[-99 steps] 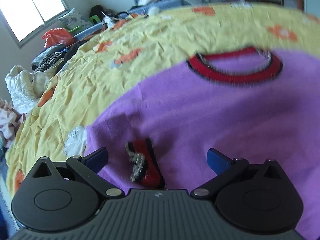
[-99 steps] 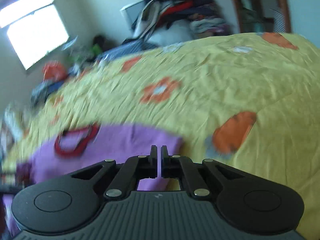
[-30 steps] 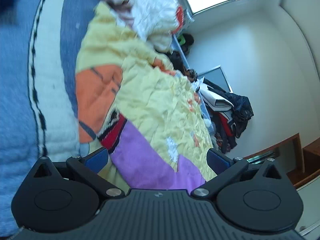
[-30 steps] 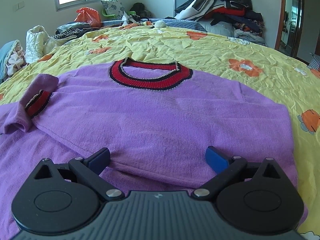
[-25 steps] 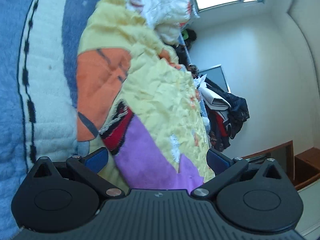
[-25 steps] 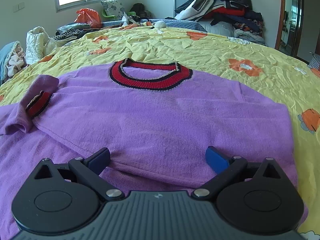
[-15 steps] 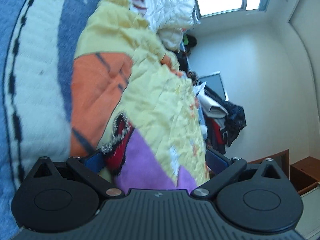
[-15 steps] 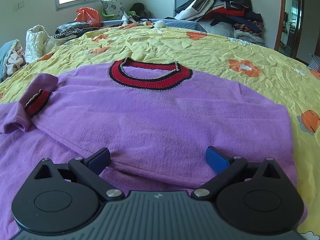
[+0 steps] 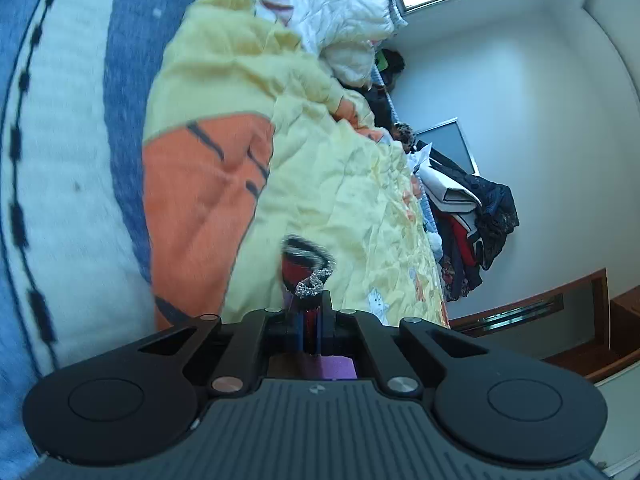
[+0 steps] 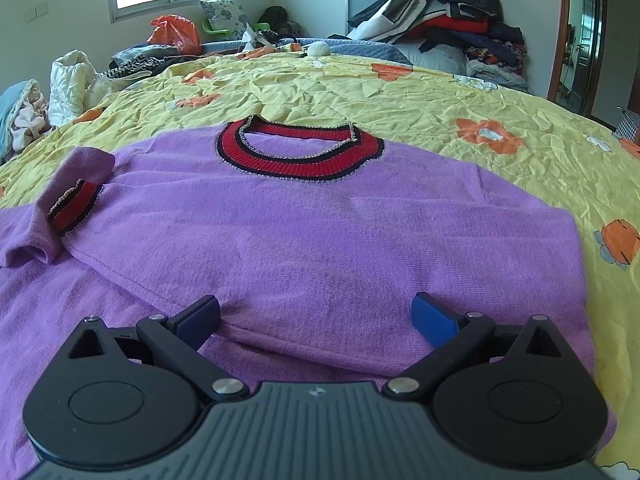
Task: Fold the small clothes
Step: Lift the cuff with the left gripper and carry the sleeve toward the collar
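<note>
left gripper clamped, right gripper spread.

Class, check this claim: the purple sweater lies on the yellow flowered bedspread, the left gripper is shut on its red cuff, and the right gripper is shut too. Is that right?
Not quite. The right wrist view shows the right gripper open over the purple sweater on the bedspread. The left gripper does pinch the red cuff.

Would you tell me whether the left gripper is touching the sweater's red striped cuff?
Touching. In the left wrist view, the left gripper is shut on the red striped cuff, which sticks out from between its closed fingers.
</note>
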Action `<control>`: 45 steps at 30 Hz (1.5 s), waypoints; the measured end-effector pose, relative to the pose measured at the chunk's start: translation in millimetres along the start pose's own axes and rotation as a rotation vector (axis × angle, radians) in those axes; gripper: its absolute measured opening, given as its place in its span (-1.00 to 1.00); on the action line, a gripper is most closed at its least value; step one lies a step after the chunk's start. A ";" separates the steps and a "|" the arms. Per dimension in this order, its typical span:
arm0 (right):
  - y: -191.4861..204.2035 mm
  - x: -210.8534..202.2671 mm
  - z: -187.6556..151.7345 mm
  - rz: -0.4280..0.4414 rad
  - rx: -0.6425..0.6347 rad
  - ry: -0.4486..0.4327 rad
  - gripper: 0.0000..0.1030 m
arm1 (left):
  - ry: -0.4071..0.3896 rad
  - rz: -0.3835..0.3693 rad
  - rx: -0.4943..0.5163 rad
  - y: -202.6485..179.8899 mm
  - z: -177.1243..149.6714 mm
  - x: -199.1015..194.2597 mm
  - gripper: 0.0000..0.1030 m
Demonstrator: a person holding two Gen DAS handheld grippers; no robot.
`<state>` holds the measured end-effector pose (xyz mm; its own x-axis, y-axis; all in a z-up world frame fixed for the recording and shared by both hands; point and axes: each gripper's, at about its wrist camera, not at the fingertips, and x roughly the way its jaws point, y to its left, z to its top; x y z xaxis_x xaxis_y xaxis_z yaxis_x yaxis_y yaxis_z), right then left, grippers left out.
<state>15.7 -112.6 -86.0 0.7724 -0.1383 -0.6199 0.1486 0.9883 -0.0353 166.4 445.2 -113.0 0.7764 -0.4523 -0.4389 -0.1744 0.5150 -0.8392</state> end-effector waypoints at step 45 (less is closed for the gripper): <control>111.6 63.0 70.7 0.094 -0.037 0.047 1.00 | -0.110 -0.269 0.311 -184.1 10.9 -50.1 -0.91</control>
<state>124.6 -15.6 -73.6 0.7516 -0.0428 -0.6583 0.0539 0.9985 -0.0035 166.2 380.9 67.1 0.8320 -0.5290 -0.1671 0.2206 0.5919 -0.7752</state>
